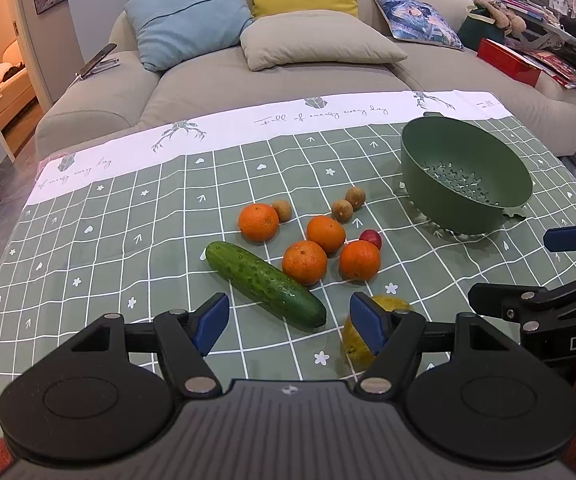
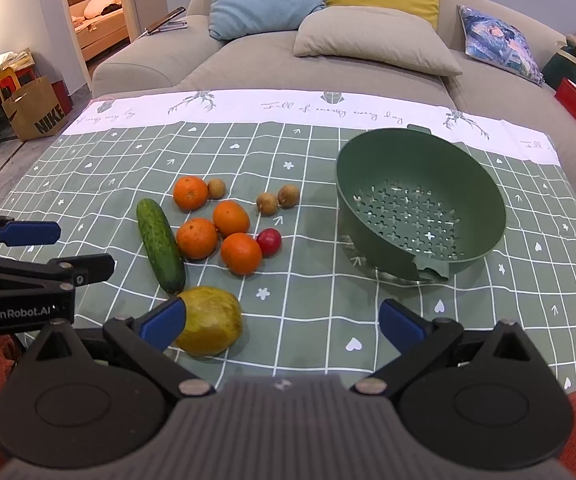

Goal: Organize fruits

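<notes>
Both claws hover low at the near edge of the worktop [image 2: 320,280], w/ a green grid-check cloth over it. Left claw [image 1: 288,322] is spread wide, nothing between its blue pads. Right claw [image 2: 281,322] is spread wider, also holding nothing.

Nearest fruit: a yellow-green mango [image 2: 211,320], oval, mottled skin, lying just beyond the right claw's left pad; in the left wrist view it's partly hidden behind the left claw's right pad. Just past it lies a cucumber [image 2: 159,246], long, dark green, bumpy skin, its near tip close to the mango.

Next, four oranges [image 2: 241,253], round w/ dimpled peel. Three sit in a tight cluster, touching or nearly so, right beside the cucumber; the fourth sits a bit farther back. A small red fruit [image 2: 268,242], smooth and glossy, rests against the nearest orange. Behind them, three small brown fruits [image 2: 267,203], round, rough-skinned: two side by side, one next to the far orange.

To the right, well apart from the fruit, a green colander bowl [image 2: 368,168], matte plastic, tilted toward the cameras, cross-shaped holes in its base, w/ no fruit inside. All fruit lies loose on the cloth.

Farthest: a beige sofa [image 2: 247,64] w/ blue, yellow and beige cushions.
</notes>
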The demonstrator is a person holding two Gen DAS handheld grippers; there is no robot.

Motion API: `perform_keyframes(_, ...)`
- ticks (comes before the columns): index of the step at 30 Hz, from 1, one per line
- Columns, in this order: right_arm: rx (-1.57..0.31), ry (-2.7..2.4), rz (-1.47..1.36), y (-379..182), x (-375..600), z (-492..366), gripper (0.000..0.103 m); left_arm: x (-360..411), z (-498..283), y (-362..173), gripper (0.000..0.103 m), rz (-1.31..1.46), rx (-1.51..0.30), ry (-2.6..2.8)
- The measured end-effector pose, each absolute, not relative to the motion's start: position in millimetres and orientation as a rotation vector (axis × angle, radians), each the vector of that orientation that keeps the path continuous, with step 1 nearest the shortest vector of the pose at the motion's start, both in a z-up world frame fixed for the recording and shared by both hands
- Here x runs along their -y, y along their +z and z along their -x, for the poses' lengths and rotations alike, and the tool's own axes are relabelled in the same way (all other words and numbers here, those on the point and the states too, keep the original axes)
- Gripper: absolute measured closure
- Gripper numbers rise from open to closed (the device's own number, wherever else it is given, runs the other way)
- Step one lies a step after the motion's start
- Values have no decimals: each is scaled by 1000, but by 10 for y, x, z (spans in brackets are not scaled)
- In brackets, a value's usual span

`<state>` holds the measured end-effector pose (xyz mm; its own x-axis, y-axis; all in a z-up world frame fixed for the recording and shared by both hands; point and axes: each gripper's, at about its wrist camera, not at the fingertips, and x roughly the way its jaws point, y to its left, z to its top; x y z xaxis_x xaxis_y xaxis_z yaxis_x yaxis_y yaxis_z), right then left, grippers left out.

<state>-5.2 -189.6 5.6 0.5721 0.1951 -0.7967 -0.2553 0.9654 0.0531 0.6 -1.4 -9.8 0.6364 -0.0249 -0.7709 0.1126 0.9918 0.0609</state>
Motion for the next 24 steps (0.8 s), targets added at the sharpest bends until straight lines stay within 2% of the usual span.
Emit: perform_keyframes(24,-937,264,68,33,1892,30,5,8,-2,-104,22,-101,-879,-79)
